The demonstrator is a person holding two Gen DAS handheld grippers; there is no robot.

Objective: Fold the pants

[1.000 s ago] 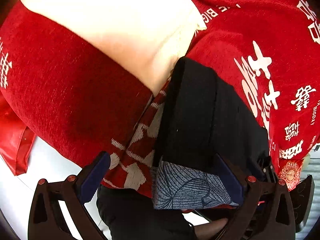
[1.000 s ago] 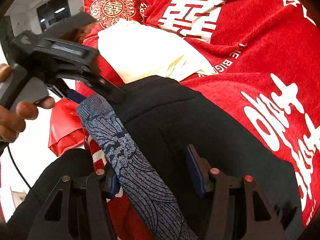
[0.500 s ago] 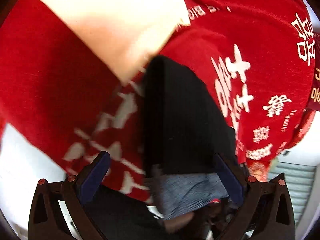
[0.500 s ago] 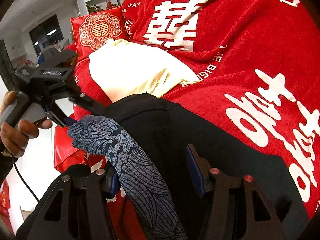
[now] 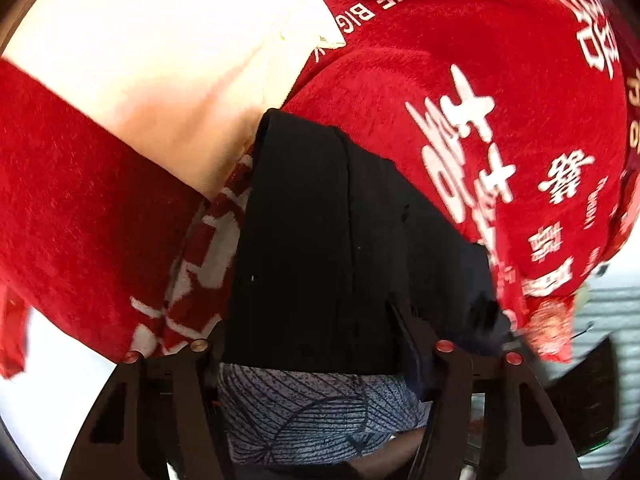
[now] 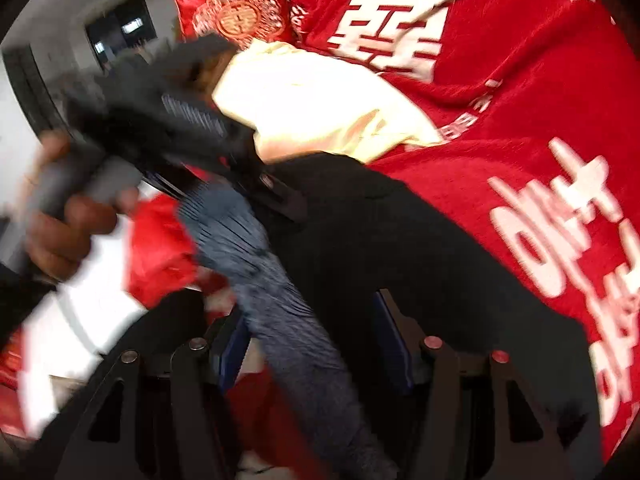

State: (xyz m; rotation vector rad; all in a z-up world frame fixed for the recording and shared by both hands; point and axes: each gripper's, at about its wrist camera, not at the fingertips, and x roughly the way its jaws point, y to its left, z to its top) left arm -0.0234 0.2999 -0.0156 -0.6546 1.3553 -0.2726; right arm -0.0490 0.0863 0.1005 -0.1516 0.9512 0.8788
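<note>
The black pants (image 5: 320, 240) lie folded on a red blanket; a grey-blue patterned waistband edge (image 5: 320, 412) faces me. In the left wrist view my left gripper (image 5: 312, 344) has its fingers closed in on the near edge of the pants, waistband between them. In the right wrist view the pants (image 6: 400, 248) stretch ahead and the patterned waistband (image 6: 280, 292) runs between the fingers of my right gripper (image 6: 312, 340), which stand partly apart around it. The left gripper (image 6: 224, 148) shows there, blurred, at the pants' far corner.
A cream folded garment (image 5: 168, 60) lies just beyond the pants, also in the right wrist view (image 6: 312, 100). The red blanket with white characters (image 5: 500, 100) covers the sofa. A red cushion (image 6: 240, 16) stands at the back. White floor (image 5: 60, 360) lies at the left.
The left gripper's fingers have closed from wide apart onto the pants' waistband edge. The left gripper has swung nearer the pants' corner, blurred in motion. The right gripper keeps its hold.
</note>
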